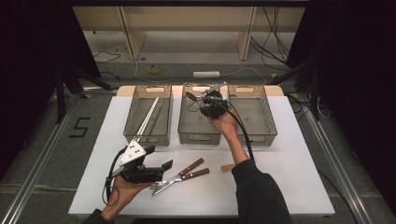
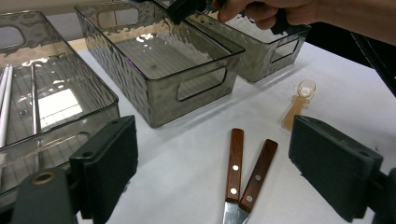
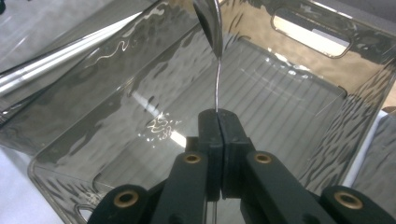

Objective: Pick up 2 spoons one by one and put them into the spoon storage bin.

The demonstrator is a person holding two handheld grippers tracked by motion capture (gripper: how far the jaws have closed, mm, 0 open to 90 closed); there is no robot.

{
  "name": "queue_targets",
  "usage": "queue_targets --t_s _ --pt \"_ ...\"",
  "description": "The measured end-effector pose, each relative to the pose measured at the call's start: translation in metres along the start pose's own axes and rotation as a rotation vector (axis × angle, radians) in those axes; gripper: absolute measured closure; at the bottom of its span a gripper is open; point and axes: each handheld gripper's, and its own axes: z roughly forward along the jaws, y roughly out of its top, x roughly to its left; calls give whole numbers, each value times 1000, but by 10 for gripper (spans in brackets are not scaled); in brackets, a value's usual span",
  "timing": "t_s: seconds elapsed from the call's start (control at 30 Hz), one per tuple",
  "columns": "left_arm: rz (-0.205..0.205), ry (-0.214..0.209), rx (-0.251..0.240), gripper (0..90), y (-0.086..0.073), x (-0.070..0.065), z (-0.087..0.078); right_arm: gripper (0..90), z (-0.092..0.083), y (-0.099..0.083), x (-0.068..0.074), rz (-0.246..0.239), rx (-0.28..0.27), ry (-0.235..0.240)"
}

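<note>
Nearby – two knives (image 1: 180,175), plastic spoon (image 2: 299,103) – untouched.

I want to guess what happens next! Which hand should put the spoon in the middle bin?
Right, probably. The right gripper has its jaws shut on the spoon above the middle bin; the left gripper waits open near the knives.

We see a polished, mirror-bright metal spoon (image 3: 210,23) above a smoky translucent plastic bin (image 3: 299,135) with rippled glossy walls. The two knives' brown wooden handles (image 2: 245,165) look smooth, riveted; our white tabletop (image 2: 187,163) is matt.
</note>
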Motion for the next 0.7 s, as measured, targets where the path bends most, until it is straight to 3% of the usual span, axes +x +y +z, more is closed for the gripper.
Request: queue_targets --t_s 0.33,0.43,0.53,0.63,0.7 --pt "-1 -1 0 152 0 0 0 887 15 -12 2 5 49 8" --pt "-2 -2 1 152 0 0 0 690 16 -13 0 21 60 34" --pt "-2 -1 1 152 0 0 0 623 5 -11 0 -3 37 53" --pt "-4 1 -1 152 0 0 0 504 -13 -9 -2 17 15 112" --pt "-3 2 0 152 0 0 0 446 -28 -11 -3 -10 -11 140"
